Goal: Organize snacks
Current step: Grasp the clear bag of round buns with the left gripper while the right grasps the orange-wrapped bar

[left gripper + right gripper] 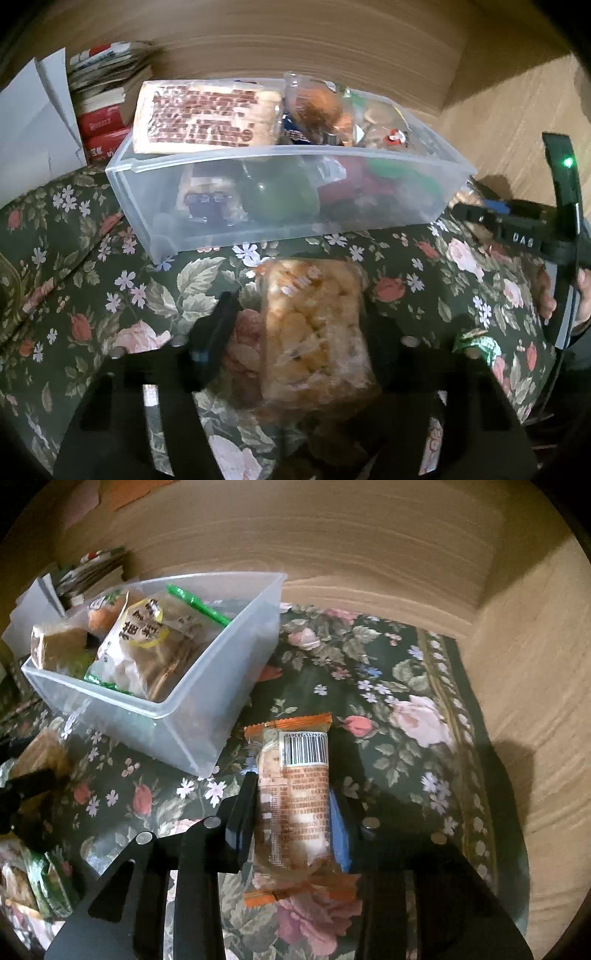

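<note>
A clear plastic bin (pixel 258 225) (pixel 207 716) full of wrapped snacks stands on a floral cloth. My left gripper (pixel 299 317) is shut on a clear bag of golden puffed snacks (pixel 314 332), held just in front of the bin. My right gripper (pixel 295 790) is shut on an orange-edged wrapped cake with a barcode (pixel 295 794), right of the bin's near corner. The right gripper also shows in the left wrist view (pixel 517 225), at the bin's right end.
The floral cloth (pixel 406 709) covers a surface against wood-grain walls (pixel 314 40). Red boxes and papers (pixel 103 110) are stacked behind the bin at left. More wrapped snacks (pixel 40 882) lie on the cloth at left.
</note>
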`<state>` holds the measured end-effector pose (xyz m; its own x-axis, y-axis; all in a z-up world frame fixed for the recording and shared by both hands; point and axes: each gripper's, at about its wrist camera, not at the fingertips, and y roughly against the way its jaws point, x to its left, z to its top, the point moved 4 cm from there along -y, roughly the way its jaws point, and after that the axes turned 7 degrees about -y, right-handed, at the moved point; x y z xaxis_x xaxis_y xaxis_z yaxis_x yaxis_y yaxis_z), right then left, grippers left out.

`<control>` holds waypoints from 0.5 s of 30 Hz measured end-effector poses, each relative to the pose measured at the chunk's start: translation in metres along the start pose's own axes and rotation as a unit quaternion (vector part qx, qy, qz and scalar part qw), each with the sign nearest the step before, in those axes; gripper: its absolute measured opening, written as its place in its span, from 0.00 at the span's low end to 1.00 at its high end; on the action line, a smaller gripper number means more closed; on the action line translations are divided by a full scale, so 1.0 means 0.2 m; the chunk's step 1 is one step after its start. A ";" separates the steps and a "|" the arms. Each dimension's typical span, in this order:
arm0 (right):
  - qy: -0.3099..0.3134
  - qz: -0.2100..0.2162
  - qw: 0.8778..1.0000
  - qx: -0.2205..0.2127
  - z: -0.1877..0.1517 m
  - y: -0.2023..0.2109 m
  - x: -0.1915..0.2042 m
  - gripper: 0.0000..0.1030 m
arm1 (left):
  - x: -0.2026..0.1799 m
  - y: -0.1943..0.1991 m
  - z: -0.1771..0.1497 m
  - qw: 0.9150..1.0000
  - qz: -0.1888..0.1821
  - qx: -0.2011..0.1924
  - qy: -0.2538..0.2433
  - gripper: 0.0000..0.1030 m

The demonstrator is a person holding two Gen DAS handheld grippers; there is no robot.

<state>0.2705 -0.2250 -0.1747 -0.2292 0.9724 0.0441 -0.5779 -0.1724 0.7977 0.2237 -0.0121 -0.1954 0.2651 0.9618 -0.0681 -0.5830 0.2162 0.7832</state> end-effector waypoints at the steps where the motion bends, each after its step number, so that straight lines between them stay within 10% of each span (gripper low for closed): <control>1: -0.004 -0.003 1.000 -0.006 0.00 0.02 -0.01 0.31 | -0.01 0.00 -0.01 1.000 0.000 0.000 -0.004 0.43; 15: -0.002 0.022 0.993 -0.113 0.10 0.42 0.10 0.31 | -0.01 0.29 0.10 0.998 0.019 -0.068 -0.004 0.43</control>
<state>0.2324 -0.2171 -0.0947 -0.2549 0.9637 0.0788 -0.7292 -0.2452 0.6389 0.2043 -0.0047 -0.1375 0.2468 0.9685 -0.0339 -0.6911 0.2004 0.6944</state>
